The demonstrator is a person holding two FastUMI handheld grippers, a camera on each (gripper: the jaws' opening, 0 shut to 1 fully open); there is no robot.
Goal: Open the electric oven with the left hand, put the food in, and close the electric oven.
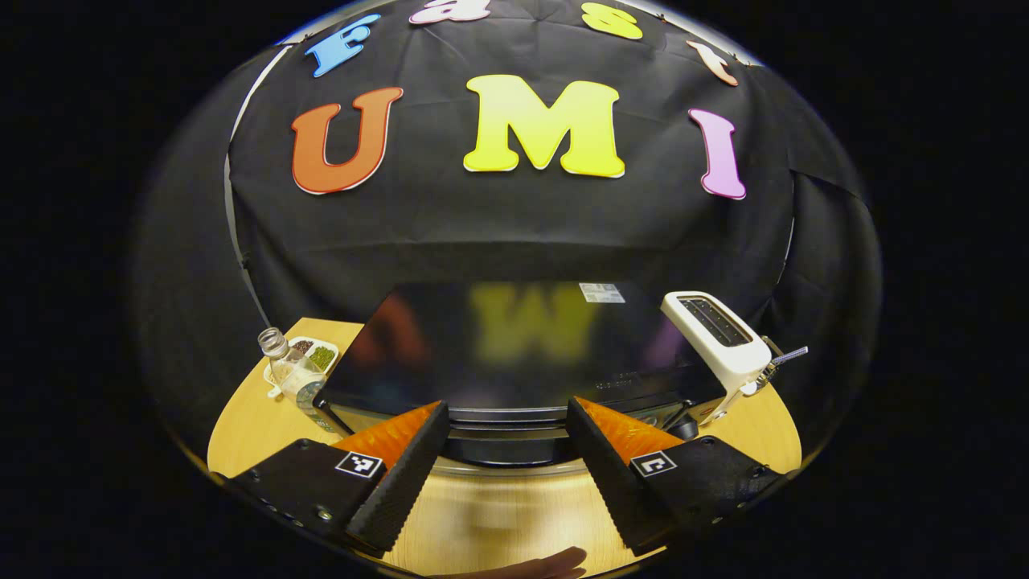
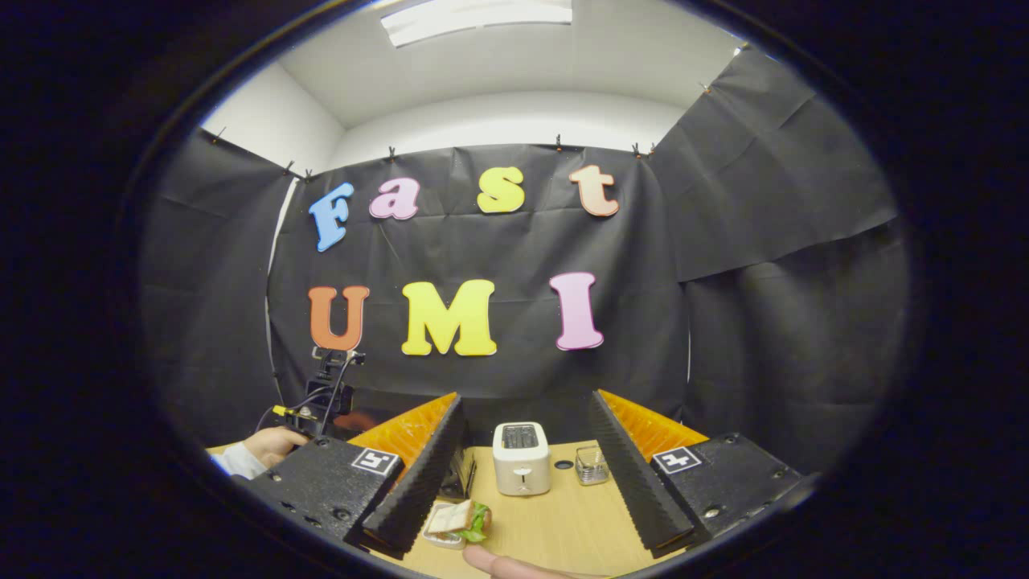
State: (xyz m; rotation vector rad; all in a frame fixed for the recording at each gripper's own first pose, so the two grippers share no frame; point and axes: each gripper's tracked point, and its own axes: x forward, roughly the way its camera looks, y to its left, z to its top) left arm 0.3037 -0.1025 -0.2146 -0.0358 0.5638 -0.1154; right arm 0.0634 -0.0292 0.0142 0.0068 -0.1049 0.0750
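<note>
In the left gripper view the left tool (image 1: 506, 470) hangs over the wooden tabletop (image 1: 498, 523) with its ribbed black fingers (image 1: 402, 482) spread wide and nothing between them; each finger block carries a small square black-and-white marker. A fingertip (image 1: 555, 565) shows at the bottom edge. Just past the finger ends lies the front edge of the electric oven (image 1: 514, 346), its glossy black top filling the middle ground and mirroring the wall. A white label (image 1: 601, 293) sits near the far edge of that top, too small to read. Left of the oven stand a clear bottle (image 1: 291, 371) and a white divided dish (image 1: 309, 354) near the tabletop's rim; right of it a white toaster (image 1: 719, 342) leans, close to the right edge.

In the right gripper view the right tool (image 2: 526, 474) is likewise spread apart and empty. Nearest, by its left finger, a sandwich (image 2: 457, 519) with green leaves rests on the tabletop (image 2: 555, 523). Bare wood runs on to the toaster (image 2: 521, 458) and a small clear container (image 2: 592, 465), probably glass. Far left, a hand (image 2: 273, 442) holds the other tool.
</note>
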